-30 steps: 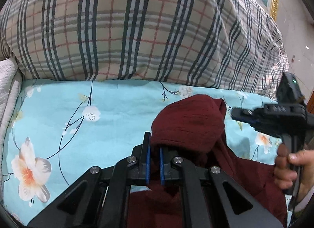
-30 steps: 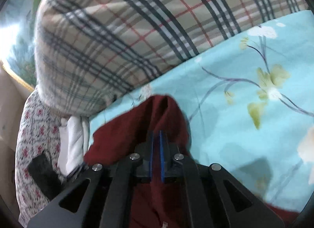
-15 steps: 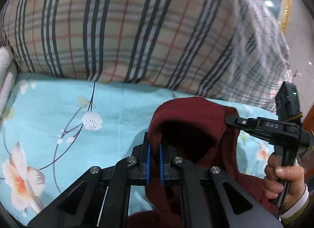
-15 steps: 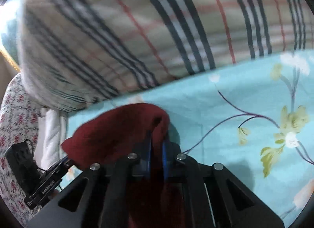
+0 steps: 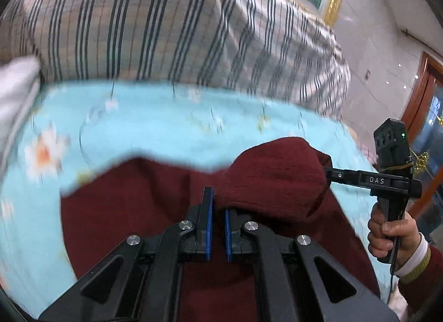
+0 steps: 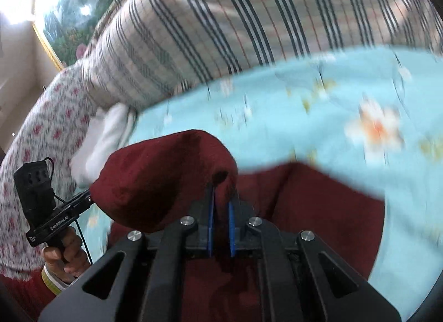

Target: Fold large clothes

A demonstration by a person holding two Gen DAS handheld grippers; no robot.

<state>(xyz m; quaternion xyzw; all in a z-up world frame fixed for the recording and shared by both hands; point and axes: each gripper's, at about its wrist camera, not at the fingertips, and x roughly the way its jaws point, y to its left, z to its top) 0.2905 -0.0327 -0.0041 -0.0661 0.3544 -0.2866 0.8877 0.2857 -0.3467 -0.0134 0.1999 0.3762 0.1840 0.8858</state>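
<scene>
Both grippers pinch the dark red garment (image 5: 155, 200), which lies on the floral bed sheet (image 5: 155, 131) below the plaid pillow (image 5: 171, 23). The left gripper (image 5: 217, 211) has its fingers clamped on one bunched edge, and the right gripper (image 6: 221, 205) has just been closing on the other. The fold will probably go best if both hands travel level at matched speed, keeping the held edge taut so it lands square.

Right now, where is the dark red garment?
In both wrist views the dark red garment lies on the floral blue sheet, below the plaid bedding, its raised fold pinched by both grippers.
</scene>
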